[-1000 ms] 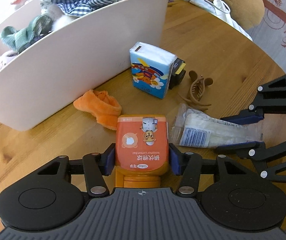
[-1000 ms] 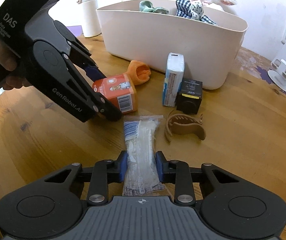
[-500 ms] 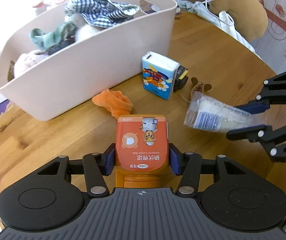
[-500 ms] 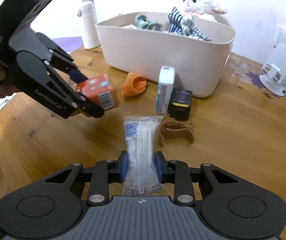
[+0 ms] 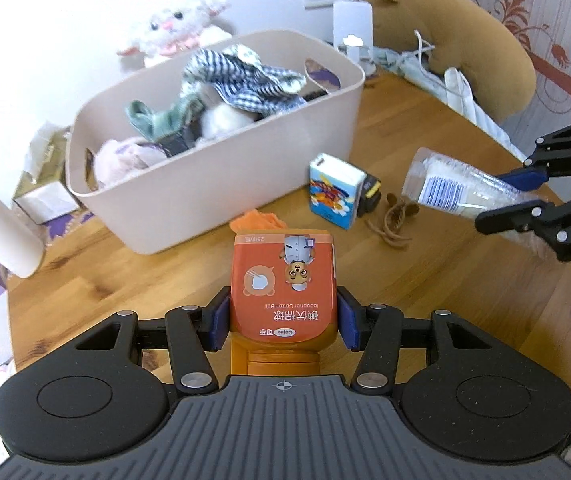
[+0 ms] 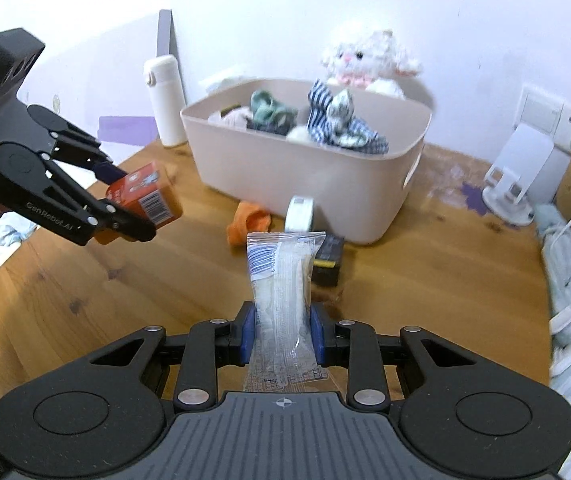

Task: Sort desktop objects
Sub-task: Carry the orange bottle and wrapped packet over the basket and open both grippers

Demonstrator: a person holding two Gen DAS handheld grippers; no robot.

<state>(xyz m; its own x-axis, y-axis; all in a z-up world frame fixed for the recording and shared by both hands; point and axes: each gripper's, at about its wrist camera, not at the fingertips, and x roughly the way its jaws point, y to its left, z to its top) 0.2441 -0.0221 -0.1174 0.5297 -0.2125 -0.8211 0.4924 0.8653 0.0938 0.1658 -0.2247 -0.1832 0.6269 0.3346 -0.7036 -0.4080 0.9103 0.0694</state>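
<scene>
My left gripper (image 5: pixel 283 322) is shut on an orange cotton-ball box (image 5: pixel 283 284) and holds it above the wooden table; the box also shows in the right wrist view (image 6: pixel 145 198). My right gripper (image 6: pixel 281 330) is shut on a clear plastic packet (image 6: pixel 281 276), lifted off the table; the packet shows at the right of the left wrist view (image 5: pixel 457 194). A beige basket (image 5: pixel 213 176) full of cloth and soft toys stands behind. On the table by the basket lie an orange cloth (image 5: pixel 259 219), a tissue pack (image 5: pixel 335 190), a black box (image 5: pixel 370 196) and a brown hair claw (image 5: pixel 395 220).
A white bottle (image 6: pixel 165 100) stands left of the basket, a white stand (image 6: pixel 519 170) to its right. A brown plush (image 5: pixel 465 52) and white cables (image 5: pixel 457 88) lie at the table's far right. A white plush (image 6: pixel 365 64) sits behind the basket.
Both grippers have risen from the table with their loads, and the packet has left the tabletop. The views now look down from higher up into the basket.
</scene>
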